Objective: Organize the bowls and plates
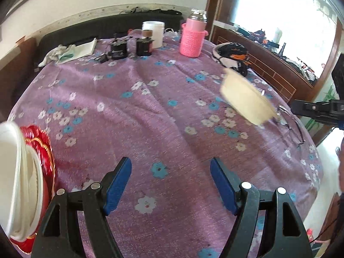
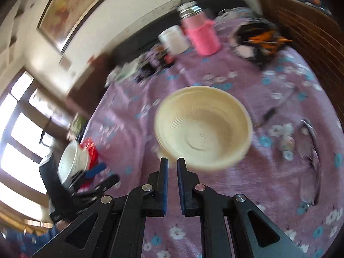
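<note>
The cream bowl (image 2: 203,129) hangs clear of the purple flowered tablecloth (image 2: 247,193), pinched by its near rim in the right gripper (image 2: 172,164), whose jaws are clenched on that thin edge. The left gripper (image 1: 171,172) stands released with nothing between its blue pads, low over the cloth beside the white bowls (image 1: 19,180) nested on a red plate (image 1: 46,150) (likely the stack to join). A rim pinch lets a bowl swing, so carry it level and unhurried, centre it over the white stack, then lower before letting go.
</note>
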`<state>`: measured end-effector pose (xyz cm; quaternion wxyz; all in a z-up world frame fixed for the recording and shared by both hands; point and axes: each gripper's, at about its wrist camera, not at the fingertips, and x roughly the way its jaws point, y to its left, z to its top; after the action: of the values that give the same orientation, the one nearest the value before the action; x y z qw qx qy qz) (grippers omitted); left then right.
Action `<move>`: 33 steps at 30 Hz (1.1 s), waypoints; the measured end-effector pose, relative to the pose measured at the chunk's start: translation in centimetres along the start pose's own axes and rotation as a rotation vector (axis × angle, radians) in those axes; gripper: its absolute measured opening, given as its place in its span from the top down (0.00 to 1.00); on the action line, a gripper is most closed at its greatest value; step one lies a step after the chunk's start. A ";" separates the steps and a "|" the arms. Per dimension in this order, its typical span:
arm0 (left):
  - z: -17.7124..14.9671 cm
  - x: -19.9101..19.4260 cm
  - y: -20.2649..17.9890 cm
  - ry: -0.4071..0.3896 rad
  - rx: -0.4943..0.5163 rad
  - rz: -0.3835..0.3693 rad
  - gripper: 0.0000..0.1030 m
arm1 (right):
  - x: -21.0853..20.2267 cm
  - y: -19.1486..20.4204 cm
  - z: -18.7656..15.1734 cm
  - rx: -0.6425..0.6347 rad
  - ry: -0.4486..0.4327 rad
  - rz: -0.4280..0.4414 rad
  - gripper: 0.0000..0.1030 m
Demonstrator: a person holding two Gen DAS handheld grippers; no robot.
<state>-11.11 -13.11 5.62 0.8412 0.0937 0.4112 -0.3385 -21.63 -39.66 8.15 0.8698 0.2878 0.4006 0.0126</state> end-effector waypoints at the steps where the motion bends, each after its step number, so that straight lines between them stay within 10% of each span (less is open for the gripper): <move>1: 0.4 0.0 -0.2 0.006 0.001 -0.012 0.28 | -0.5 -0.6 -0.1 0.012 -0.030 -0.017 0.90; 13: 9.4 3.1 -3.4 -0.043 -0.027 -0.039 0.34 | -0.7 -4.3 -0.7 0.095 -0.044 -0.013 0.86; 15: 11.6 5.7 -3.7 -0.002 -0.029 -0.029 0.49 | -0.5 -4.8 -1.0 0.112 -0.041 0.001 0.85; 20: 14.3 12.2 -4.3 0.170 -0.062 -0.116 0.49 | -0.5 -5.3 -1.7 0.123 -0.034 0.032 0.85; 23: 14.1 14.7 -5.0 0.242 -0.045 -0.126 0.50 | -0.6 -5.8 -2.1 0.129 -0.030 0.040 0.85; 26: 13.0 14.9 -4.8 0.270 -0.065 -0.136 0.86 | -0.6 -6.5 -2.4 0.143 -0.029 0.043 0.85; 33: 7.7 9.7 -5.8 0.241 -0.036 -0.140 0.86 | -0.4 -7.4 -2.6 0.166 -0.044 0.063 0.85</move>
<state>-5.80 -25.58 3.96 0.7615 0.0897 0.5207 -0.3753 -25.29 -44.69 3.27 0.8508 0.3714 0.3717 0.0005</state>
